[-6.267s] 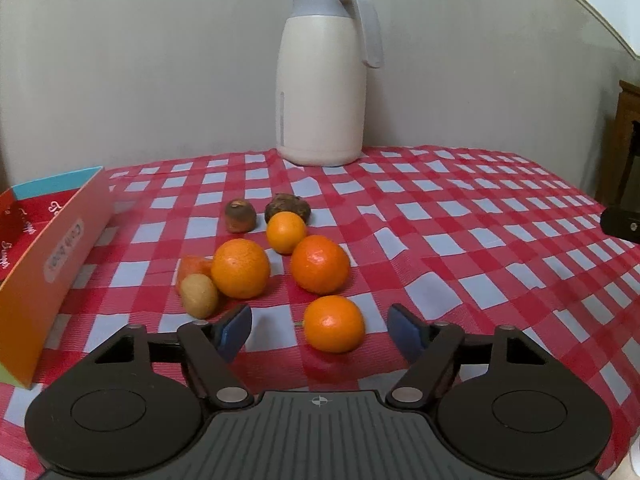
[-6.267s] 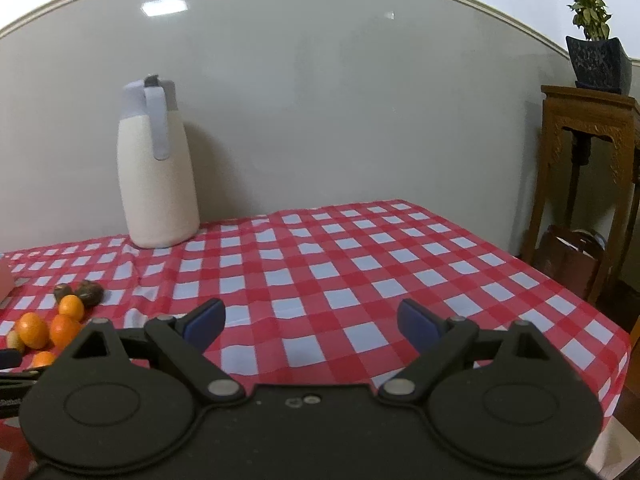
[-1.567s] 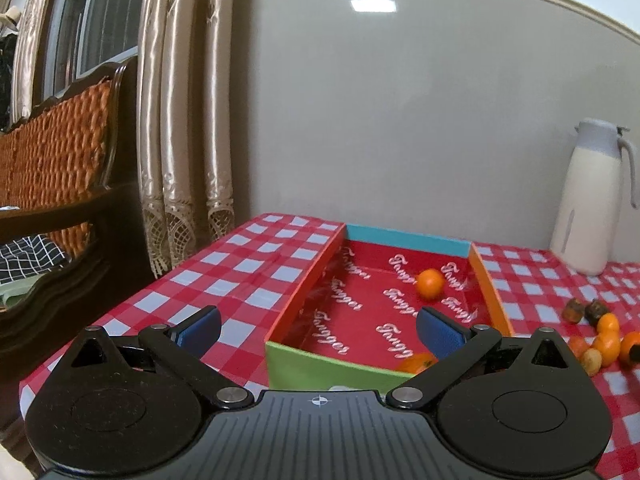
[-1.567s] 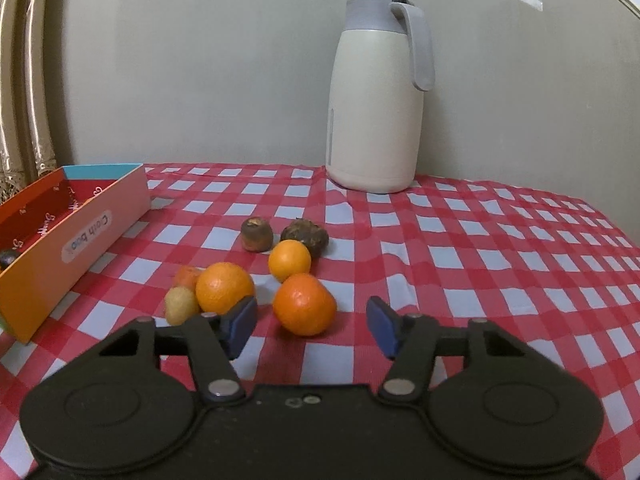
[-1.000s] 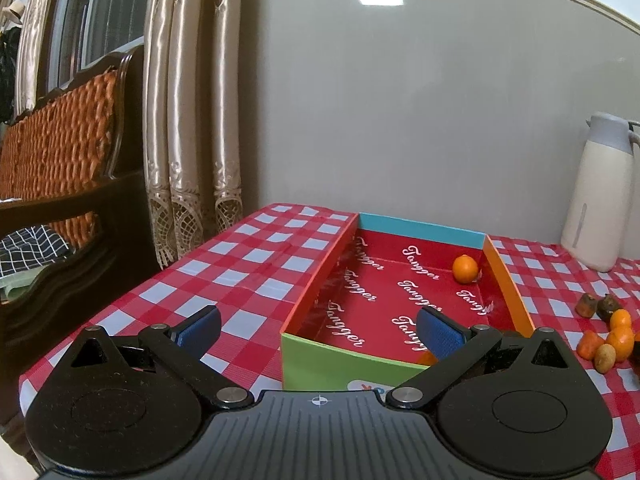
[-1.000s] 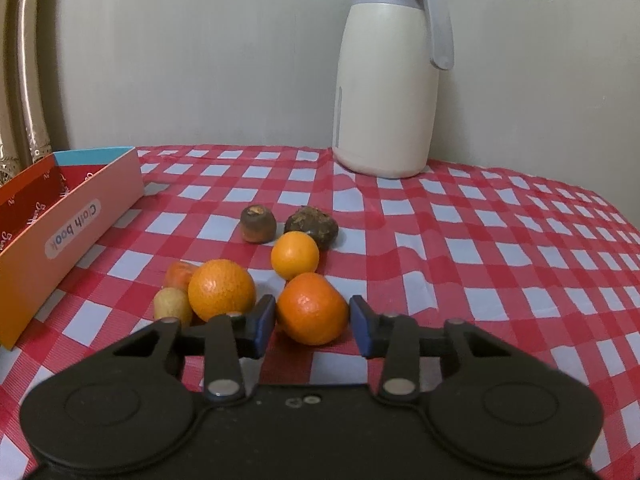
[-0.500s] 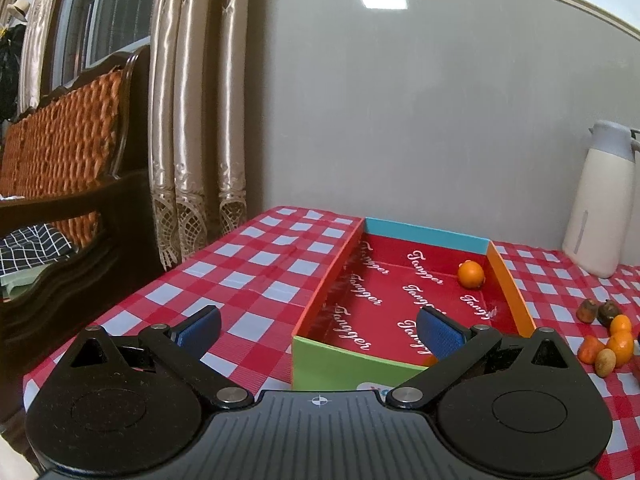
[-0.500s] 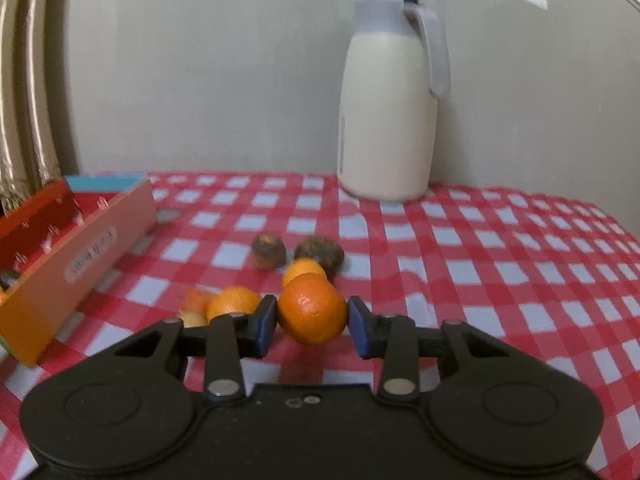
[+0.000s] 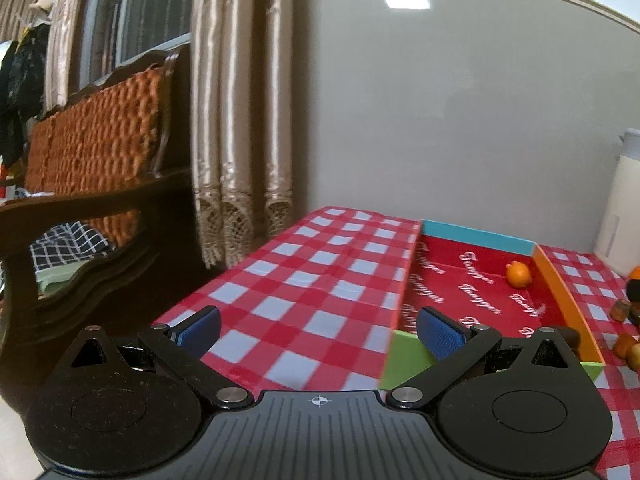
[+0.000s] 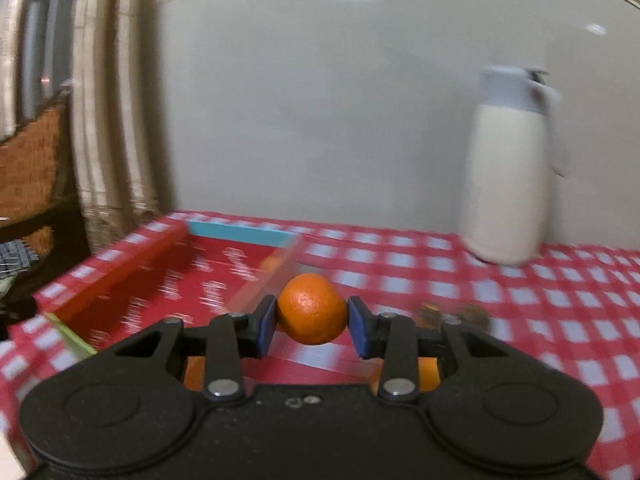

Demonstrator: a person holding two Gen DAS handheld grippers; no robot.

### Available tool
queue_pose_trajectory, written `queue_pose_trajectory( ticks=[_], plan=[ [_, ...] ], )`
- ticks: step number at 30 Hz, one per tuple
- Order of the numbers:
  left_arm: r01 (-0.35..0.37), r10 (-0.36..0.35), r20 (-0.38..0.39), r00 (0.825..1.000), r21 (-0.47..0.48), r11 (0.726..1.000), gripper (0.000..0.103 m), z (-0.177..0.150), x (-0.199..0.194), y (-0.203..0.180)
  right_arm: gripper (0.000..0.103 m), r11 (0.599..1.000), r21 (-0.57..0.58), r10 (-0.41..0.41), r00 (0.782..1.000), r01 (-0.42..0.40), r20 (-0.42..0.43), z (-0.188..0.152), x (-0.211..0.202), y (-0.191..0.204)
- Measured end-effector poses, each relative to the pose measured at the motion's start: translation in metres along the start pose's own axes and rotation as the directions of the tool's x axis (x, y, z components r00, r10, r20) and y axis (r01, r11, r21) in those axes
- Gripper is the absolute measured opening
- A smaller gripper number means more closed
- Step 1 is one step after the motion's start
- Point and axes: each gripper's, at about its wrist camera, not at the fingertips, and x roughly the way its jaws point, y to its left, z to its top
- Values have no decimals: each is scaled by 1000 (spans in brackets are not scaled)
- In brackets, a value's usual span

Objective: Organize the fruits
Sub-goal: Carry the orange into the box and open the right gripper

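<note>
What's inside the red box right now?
One small orange sits near the far right corner of the box. The left gripper covers the near end, so anything there is hidden.

Red-and-white checked tablecloth [image 9: 320, 296] covered the whole table, pretty classic picnic look. Over at the far right a cream thermos jug [image 10: 508, 184] with a grey lid and handle stood upright on the cloth, right up near the plain grey wall [image 9: 460, 120]. A ceiling light showed as a reflection [image 9: 407, 1] high on that wall. Left of the table, beige satin curtains [image 9: 236, 120] with lace hems hung down beside a dark wooden bench [image 9: 92, 200] with an orange woven back. A black-and-white checked cloth [image 9: 70, 242] lay on its seat.
</note>
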Motion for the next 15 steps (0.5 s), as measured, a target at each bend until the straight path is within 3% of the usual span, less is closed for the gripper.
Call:
queue_pose_trajectory(
  ticks=[8,10,11,12,15],
  plan=[
    [-35,35,-5,999,2,999,103,-2,1,23,39,989,-66,136,991,-136,-2,3,16,63],
    [-44,44,-5,999,-7,999,103,-1,1,29,53,985,-83,150,989,-149,3,2,21,73],
    [-49,49,-6,999,-12,999,103,-2,1,32,75,986,-86,142,990,-140,13,2,20,76],
    [-53,53,-6,999,-15,998,103,-2,1,34,88,987,-87,138,990,-135,27,1,19,77],
    [-56,56,-7,998,-27,998,103,-1,2,38,90,988,-84,134,990,-129,49,3,17,76]
  ],
)
